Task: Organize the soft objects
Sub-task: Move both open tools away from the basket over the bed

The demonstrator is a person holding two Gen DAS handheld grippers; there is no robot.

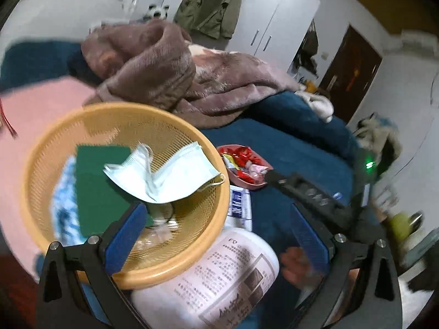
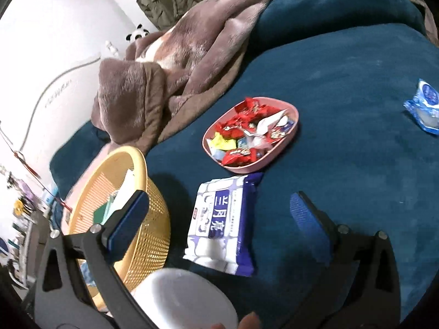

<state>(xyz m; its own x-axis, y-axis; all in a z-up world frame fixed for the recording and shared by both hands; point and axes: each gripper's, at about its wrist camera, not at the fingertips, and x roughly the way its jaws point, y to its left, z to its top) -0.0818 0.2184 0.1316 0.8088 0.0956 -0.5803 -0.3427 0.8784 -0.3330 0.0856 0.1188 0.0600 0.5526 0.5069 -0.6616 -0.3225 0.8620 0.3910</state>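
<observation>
- Yellow mesh basket [image 1: 55,148] sat on the blue bed cover [image 2: 343,96], holding a pale face mask [image 1: 170,175] over a green pad [image 1: 96,186].
- My left claw [image 1: 216,235] hung above the basket's near rim, fingers apart, gripping nothing.
- My right claw [image 2: 219,222] was spread wide too, empty, over a wipes packet [image 2: 222,219].
- Just beyond the packet lay a pink candy dish [image 2: 295,115].

Mask [image 1: 164,172] in basket [image 1: 49,148]; candy tray [image 2: 288,139] behind wipes pack [image 2: 222,224].
</observation>
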